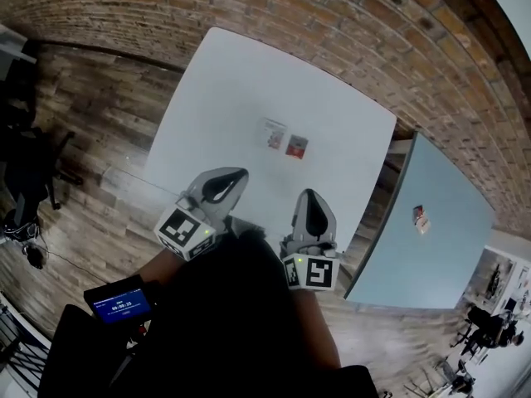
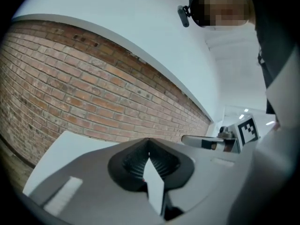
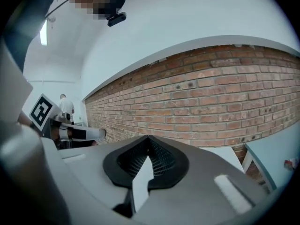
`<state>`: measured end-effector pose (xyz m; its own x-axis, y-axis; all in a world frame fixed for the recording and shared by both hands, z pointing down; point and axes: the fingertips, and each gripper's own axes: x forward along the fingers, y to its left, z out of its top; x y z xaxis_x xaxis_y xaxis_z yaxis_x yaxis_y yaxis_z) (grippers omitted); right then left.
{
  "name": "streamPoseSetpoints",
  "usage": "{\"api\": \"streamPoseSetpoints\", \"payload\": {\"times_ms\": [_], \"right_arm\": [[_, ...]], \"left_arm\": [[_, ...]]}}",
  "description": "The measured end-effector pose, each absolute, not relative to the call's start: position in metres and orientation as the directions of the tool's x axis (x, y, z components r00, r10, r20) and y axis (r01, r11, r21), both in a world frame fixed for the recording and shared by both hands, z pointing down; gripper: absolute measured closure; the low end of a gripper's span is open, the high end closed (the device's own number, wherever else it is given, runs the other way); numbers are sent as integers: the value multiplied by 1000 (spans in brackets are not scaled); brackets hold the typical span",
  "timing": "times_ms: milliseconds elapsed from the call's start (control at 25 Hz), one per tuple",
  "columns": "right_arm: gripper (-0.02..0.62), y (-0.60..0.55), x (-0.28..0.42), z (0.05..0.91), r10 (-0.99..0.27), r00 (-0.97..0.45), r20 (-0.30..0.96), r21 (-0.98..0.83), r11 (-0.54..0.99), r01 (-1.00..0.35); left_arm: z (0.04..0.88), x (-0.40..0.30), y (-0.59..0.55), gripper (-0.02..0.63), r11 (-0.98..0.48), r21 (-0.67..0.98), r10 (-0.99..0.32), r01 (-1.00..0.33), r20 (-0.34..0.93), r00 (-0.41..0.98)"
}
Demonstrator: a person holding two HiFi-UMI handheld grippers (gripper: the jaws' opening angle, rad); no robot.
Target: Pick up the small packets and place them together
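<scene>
Two small packets lie side by side near the middle of the white table (image 1: 216, 98): a pale one (image 1: 272, 133) and a red one (image 1: 297, 146). Both grippers are held close to the person's body, short of the table's near edge and well back from the packets. My left gripper (image 1: 238, 173) is shut with nothing in it, its jaws meeting in a point (image 2: 149, 142). My right gripper (image 1: 309, 194) is likewise shut and empty (image 3: 148, 139). Each gripper view looks level at the brick wall and shows no packet on the white table.
A light blue table (image 1: 448, 247) stands to the right with another small packet (image 1: 421, 218) on it, also seen as the blue table (image 3: 276, 153) in the right gripper view. A brick wall (image 1: 274, 7) runs behind. A dark office chair (image 1: 29, 164) stands at the left on the wood floor.
</scene>
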<state>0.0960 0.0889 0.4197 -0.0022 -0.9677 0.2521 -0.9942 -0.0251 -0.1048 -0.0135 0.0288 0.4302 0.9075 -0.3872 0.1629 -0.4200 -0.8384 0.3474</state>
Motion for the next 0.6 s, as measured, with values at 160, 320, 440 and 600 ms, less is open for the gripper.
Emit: {"api": "streamPoseSetpoints", "payload": {"times_ms": [160,320,440,600], "right_arm": [[594,119,103,399,-981,-29,193,-102,10,-995],[594,151,110,372,-992,-39,120,-61,32,-998],[594,168,114,366,-993,-40,114,-34,37,-999],[594,176,128,361,-995,-1,98,-30,-2,-1000]], "left_arm": [[411,3,73,606,-858,260,-422,-443,134,896],[376,15,105,605,-835,184,-516,-518,65,854],[363,17,121,605,-803,164,-575,-572,36,817],[346,38,134,606,-836,119,-540,-536,5,842]]}}
